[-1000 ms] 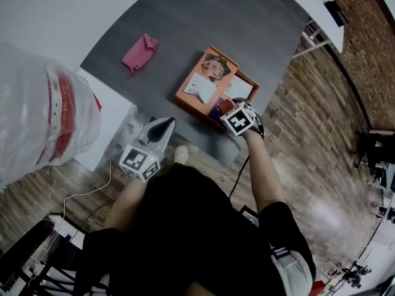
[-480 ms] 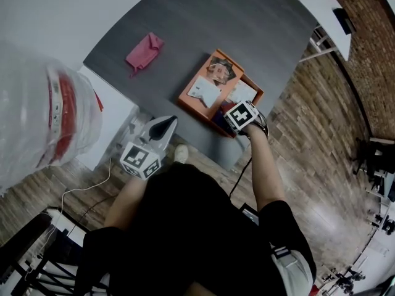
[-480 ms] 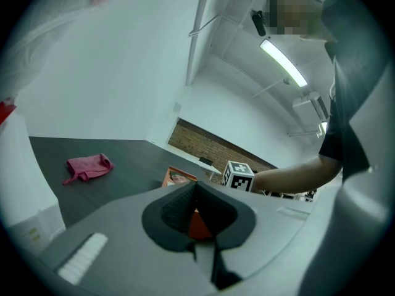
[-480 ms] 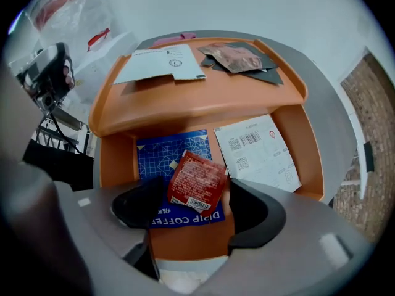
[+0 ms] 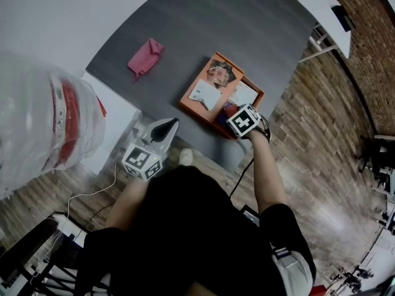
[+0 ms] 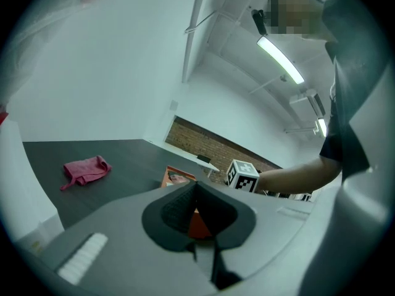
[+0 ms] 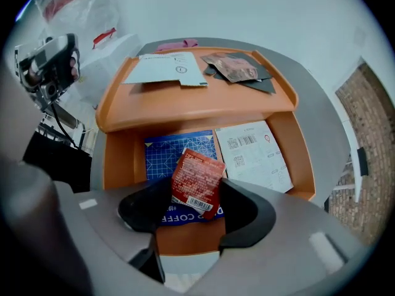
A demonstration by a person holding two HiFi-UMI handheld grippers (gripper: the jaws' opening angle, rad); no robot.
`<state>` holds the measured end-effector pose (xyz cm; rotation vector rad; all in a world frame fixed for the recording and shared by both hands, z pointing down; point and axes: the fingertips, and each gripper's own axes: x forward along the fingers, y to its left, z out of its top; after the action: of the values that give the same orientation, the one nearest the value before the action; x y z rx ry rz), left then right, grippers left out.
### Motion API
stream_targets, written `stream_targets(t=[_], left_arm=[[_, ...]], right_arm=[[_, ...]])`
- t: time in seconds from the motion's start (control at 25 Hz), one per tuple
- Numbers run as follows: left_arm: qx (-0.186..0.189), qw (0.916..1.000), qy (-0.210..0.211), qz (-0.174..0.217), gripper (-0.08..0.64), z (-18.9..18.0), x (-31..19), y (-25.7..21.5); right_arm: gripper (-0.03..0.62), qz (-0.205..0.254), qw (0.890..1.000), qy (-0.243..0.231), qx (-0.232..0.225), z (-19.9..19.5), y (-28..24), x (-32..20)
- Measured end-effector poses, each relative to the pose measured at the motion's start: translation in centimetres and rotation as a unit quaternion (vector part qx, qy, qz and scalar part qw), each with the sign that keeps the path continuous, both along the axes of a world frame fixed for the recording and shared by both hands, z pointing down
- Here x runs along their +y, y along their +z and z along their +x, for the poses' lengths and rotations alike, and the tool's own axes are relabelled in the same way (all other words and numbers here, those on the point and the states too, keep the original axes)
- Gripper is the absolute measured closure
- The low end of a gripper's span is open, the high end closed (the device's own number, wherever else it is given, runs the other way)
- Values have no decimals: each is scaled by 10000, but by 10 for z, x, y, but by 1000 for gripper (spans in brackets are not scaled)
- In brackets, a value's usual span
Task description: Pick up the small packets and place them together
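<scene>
An orange tray [image 7: 185,106] sits on the dark table. Its far shelf carries a white packet [image 7: 166,68] and brown packets [image 7: 237,66]. The near compartment holds a blue packet [image 7: 179,153] and a white printed packet [image 7: 253,153]. My right gripper [image 7: 197,205] points straight down over this compartment. Its jaws have just been closing, and they now press on a small red packet [image 7: 197,180] from both sides. In the head view the right gripper [image 5: 237,113] hangs over the tray [image 5: 191,103]. My left gripper [image 5: 170,123] is held level at the table's near edge, shut and empty.
A pink cloth [image 5: 145,57] lies on the table far left of the tray. A white box [image 5: 114,125] and a large clear plastic bag with red print [image 5: 43,122] stand at the left. A brick-patterned floor runs along the right.
The right gripper stays over the tray's near compartment, with only a slight shift in the picture. The left gripper has not moved.
</scene>
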<state>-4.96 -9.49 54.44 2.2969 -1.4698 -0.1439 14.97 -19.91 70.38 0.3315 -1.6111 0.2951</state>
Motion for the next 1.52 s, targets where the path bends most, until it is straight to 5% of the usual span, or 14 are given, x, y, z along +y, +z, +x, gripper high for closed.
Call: stream_targets(t=[0.28, 0.8, 1.52], left_arm=[[-11, 9997, 238, 55, 560, 3, -3, -2], [-38, 9988, 323, 375, 560, -7, -3, -18], [-73, 9984, -462, 330, 560, -54, 13, -20]], right_arm=[[342, 606, 9943, 88, -873, -19, -33, -2], [342, 1300, 9779, -122, -1631, -76, -104, -19], [313, 1505, 9713, -766, -1673, -144, -103, -51]])
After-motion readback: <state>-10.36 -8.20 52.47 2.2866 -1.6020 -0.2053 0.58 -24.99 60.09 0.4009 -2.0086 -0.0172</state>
